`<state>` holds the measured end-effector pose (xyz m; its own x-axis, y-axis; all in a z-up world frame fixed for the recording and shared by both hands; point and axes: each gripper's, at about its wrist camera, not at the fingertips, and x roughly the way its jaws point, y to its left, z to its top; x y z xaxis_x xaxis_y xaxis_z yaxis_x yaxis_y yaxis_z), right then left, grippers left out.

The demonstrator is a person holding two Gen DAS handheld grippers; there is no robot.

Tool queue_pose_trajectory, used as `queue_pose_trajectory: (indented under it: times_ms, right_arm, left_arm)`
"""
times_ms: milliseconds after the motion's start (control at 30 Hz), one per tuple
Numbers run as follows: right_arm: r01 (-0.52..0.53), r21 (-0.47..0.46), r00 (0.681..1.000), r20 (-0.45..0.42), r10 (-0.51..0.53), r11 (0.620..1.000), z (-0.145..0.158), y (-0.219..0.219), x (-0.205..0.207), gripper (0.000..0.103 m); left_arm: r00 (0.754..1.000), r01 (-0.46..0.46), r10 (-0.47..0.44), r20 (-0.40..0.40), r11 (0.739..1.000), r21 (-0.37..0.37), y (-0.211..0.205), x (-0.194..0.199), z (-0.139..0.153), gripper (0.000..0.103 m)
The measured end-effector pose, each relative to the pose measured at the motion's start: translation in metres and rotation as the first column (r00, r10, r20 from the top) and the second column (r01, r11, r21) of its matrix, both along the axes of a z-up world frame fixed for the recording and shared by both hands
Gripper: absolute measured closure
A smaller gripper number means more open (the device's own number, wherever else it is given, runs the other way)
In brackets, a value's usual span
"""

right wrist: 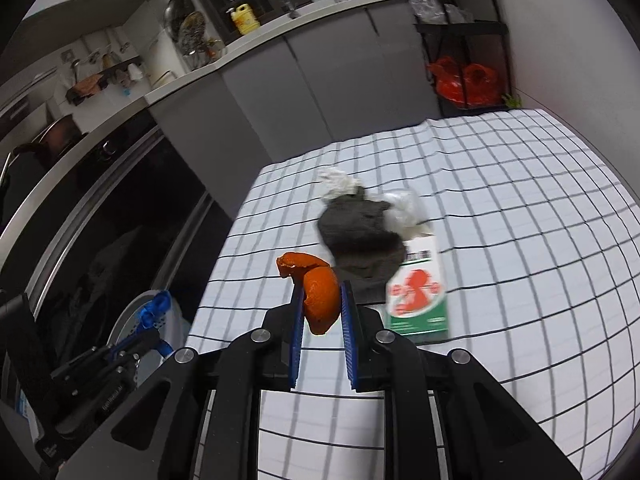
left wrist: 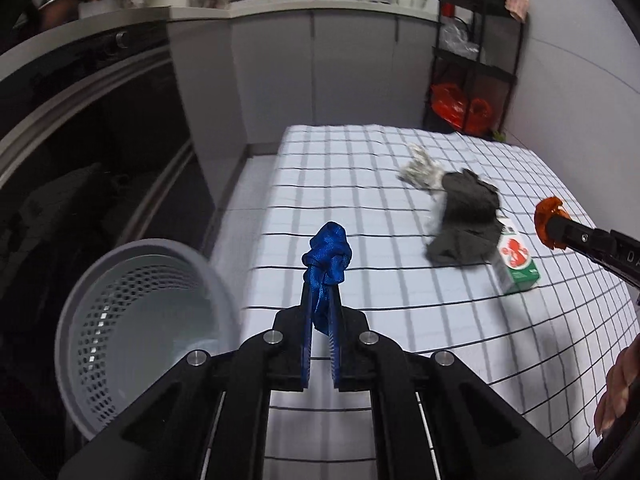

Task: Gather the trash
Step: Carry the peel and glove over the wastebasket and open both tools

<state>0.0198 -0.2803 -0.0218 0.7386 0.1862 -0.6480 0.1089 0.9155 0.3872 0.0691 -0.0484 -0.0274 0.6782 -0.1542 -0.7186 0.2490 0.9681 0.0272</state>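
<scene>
Clamped tight, the left gripper point(left wrist: 322, 280) pinches a crumpled blue shiny wrapper point(left wrist: 326, 256) whose long axis runs along the fingers, its bunched end past the tips, above the near edge of the white black-checked tablecloth point(left wrist: 360, 168). Jaws of the right gripper point(right wrist: 322, 294) press on a curled orange peel point(right wrist: 316, 292), its torn flap pointing away past the fingertips. Left of the cloth's edge stands a grey perforated plastic waste basket point(left wrist: 120, 320); its visible inside looks bare. On the cloth lie a dark grey rag point(left wrist: 464, 220), crumpled white paper point(left wrist: 420, 170) and a green-and-white carton with a red figure point(right wrist: 418, 296). Only the right wrist view shows clear plastic point(right wrist: 404, 210) behind the rag.
</scene>
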Motion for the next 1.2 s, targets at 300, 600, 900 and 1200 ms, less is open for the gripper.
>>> queue_pose_trajectory:
  times_ms: [300,600,900,1200]
  right_arm:
    - [-0.171,0.013,0.985,0.027,0.17,0.985,0.011,0.098,0.021,0.086]
    - [-0.341,0.015,0.94,-0.021,0.341,0.94,-0.003,0.185,0.042,0.086]
    - [-0.432,0.035,0.9,-0.049,0.434,0.901,-0.015,0.245,0.061,0.086]
    - [-0.477,0.037,0.873,-0.097,0.479,0.878,-0.035,0.273,0.077,0.086]
  left_arm:
    - [0.99,-0.136,0.135,0.045,0.99,0.025,0.087,0.002,0.011,0.095]
    - [0.97,-0.24,0.24,-0.022,0.971,-0.002,0.148,0.007,-0.008,0.095]
    - [0.952,-0.3,0.297,-0.077,0.953,-0.033,0.186,0.01,-0.015,0.095]
    - [0.935,-0.343,0.335,-0.118,0.938,-0.048,0.209,0.011,-0.021,0.093]
